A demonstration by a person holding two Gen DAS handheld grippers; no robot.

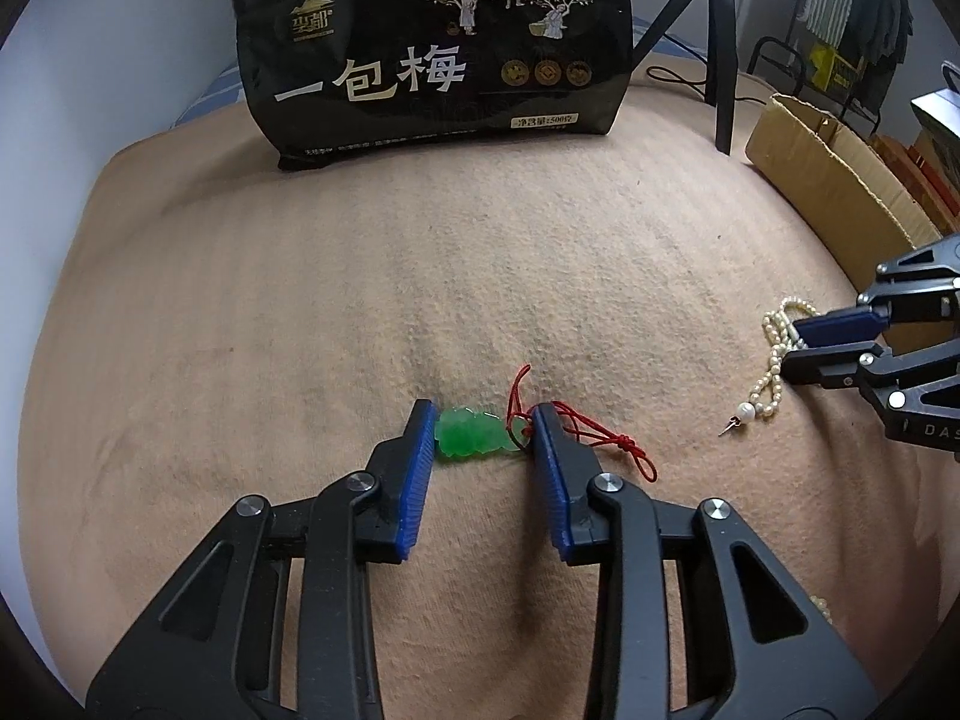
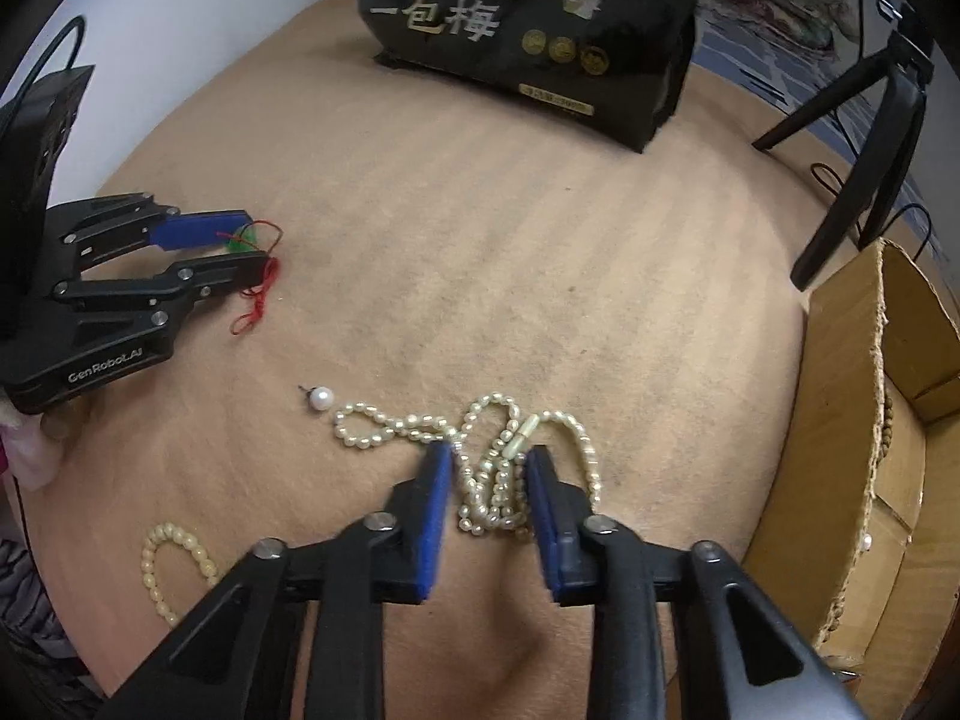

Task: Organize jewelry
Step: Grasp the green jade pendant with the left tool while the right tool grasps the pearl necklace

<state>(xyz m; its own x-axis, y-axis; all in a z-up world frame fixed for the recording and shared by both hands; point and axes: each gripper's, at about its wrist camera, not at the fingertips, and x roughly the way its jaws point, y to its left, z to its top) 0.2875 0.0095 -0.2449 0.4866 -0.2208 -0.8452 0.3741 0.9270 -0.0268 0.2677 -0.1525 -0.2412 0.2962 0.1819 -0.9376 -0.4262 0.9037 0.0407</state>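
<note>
Right now the green jade pendant (image 1: pixel 473 433) is lying flat on the tan blanket (image 1: pixel 360 312), well in front of the black snack bag (image 1: pixel 432 42), with its red cord (image 1: pixel 576 432) trailing off to one side. The left gripper (image 1: pixel 483 438) is clasping the pendant, its blue pads (image 1: pixel 425 450) pressing on the two ends of the stone. Judging by its look, the stone is hard, smooth and likely slippery, light yet chippable, so gripping across its ends seems sound; the limp cord is going to dangle. Farther from the bag, toward the cardboard box (image 2: pixel 888 420), the pearl necklace (image 2: pixel 492 468) is lying in a loose tangle, and the right gripper (image 2: pixel 487 480) is straddling its bunched strands; whether its jaws are already pinching them I cannot tell. The beads are probably going to slide and sag, so bunched strands make the better hold. A pearl stud earring (image 2: pixel 320 399) and a cream bead bracelet (image 2: pixel 174 558) are waiting nearby.
</note>
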